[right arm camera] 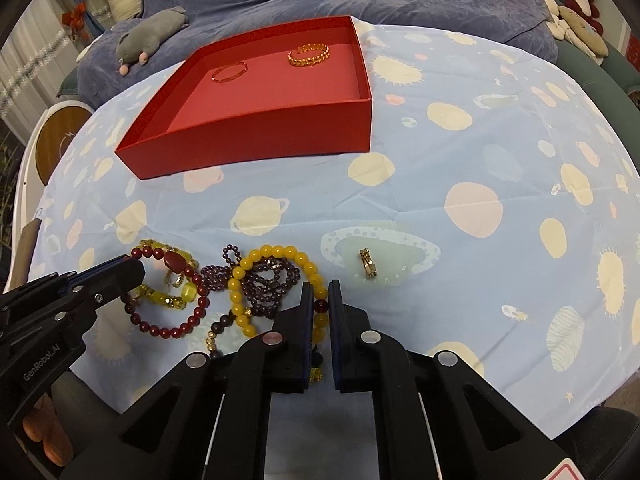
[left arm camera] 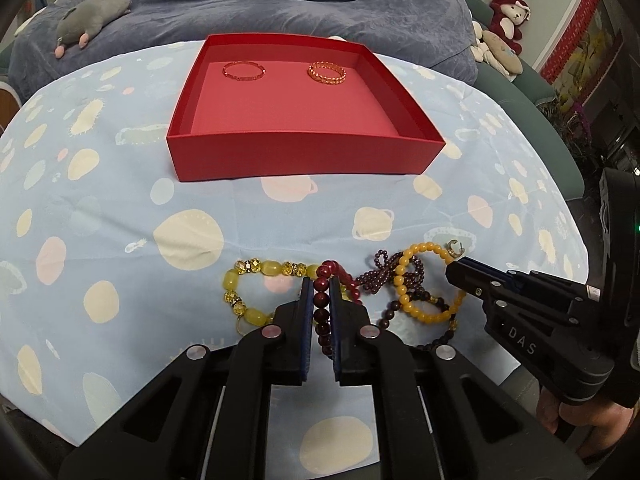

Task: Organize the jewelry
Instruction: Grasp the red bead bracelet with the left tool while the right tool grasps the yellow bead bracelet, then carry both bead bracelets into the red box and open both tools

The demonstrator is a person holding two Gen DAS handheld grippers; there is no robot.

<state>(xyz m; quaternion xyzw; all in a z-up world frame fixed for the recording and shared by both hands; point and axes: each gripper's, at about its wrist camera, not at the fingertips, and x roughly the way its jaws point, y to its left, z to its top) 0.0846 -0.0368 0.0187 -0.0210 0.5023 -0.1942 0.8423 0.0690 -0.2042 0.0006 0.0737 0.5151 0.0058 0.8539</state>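
Box (left arm camera: 304,160) on cloth (left arm camera: 120,220), 2 bangles (left arm camera: 243,71) inside at far wall. Bracelets (right arm camera: 256,288) heaped nearer cam; ring (right arm camera: 368,268) to their right, apart. Sofa (left arm camera: 280,4) behind, probably w/ plush toys.

five bracelets (right arm camera: 276,276), two bangles (left arm camera: 244,71) (boxed), one ring (right arm camera: 368,263)

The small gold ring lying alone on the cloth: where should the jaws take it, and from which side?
The gold ring stands on its edge, apart from the bead pile. Probably best to come straight down from above and pinch its two flat faces across the band; nothing crowds it, so either gripper has clear room.
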